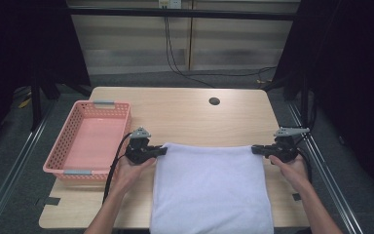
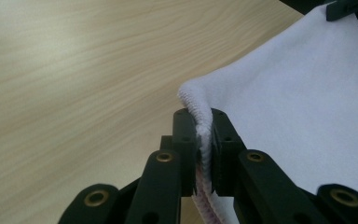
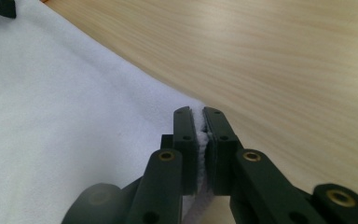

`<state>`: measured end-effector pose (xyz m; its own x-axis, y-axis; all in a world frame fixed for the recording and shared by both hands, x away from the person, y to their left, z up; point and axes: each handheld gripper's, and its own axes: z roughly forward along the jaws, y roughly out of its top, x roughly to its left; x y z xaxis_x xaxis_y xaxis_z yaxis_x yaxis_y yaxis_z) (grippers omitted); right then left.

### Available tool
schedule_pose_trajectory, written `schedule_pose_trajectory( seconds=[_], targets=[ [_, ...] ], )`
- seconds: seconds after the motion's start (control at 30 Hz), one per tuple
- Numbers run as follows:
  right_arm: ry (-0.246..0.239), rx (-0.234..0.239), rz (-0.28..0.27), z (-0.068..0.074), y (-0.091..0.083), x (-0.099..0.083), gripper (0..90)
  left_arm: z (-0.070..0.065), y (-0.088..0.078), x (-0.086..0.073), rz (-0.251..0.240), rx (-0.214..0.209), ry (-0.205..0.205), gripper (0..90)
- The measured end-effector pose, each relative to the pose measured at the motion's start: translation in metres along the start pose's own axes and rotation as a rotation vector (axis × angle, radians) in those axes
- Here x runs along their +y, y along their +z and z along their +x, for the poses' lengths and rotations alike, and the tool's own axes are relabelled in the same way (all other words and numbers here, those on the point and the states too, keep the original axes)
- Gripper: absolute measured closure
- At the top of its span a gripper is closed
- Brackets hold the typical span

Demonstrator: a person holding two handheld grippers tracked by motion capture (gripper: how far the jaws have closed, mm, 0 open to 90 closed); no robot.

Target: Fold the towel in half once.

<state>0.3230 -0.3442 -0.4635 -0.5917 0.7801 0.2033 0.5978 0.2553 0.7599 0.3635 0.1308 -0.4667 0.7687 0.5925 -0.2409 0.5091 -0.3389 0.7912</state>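
Note:
A white towel (image 1: 209, 187) lies spread on the wooden table (image 1: 185, 117), its near edge hanging over the table's front. My left gripper (image 1: 164, 150) is shut on the towel's far left corner; in the left gripper view the hemmed corner (image 2: 196, 100) is pinched between the black jaws of the left gripper (image 2: 200, 114). My right gripper (image 1: 254, 149) is shut on the far right corner, and the right gripper view shows a thin fold of towel (image 3: 74, 116) clamped in the jaws of the right gripper (image 3: 200, 112). The far edge stretches straight between the two grippers.
A pink plastic basket (image 1: 68, 139) with nothing in it stands at the table's left edge, close to my left hand. A round cable hole (image 1: 214, 101) sits in the far part of the tabletop. Bare wood lies beyond the towel.

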Motion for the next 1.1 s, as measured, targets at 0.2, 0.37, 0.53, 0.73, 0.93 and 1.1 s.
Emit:
schedule_pose_trajectory(
  seconds=[0.2,0.37,0.53,0.73,0.93,1.1],
  targets=[
    [-0.001,0.004,-0.065,-0.004,-0.017,0.019,84.9,0.004,-0.01,0.018,-0.054,0.002,-0.004,83.2],
    [-0.008,-0.001,-0.116,-0.006,-0.025,0.029,84.9,0.007,-0.022,0.031,-0.096,0.0,-0.005,83.2],
    [-0.012,-0.006,-0.155,-0.01,-0.027,0.045,85.1,0.013,-0.026,0.048,-0.102,0.008,0.014,83.3],
    [-0.011,-0.016,-0.16,-0.018,-0.022,0.058,85.1,0.023,-0.021,0.061,-0.091,0.029,0.024,83.4],
    [0.0,-0.027,-0.167,-0.026,-0.014,0.073,85.1,0.036,-0.016,0.074,-0.098,0.051,0.006,83.3],
    [0.012,-0.038,-0.167,-0.033,-0.006,0.083,85.2,0.042,-0.012,0.08,-0.102,0.06,0.0,83.4]
  ],
)
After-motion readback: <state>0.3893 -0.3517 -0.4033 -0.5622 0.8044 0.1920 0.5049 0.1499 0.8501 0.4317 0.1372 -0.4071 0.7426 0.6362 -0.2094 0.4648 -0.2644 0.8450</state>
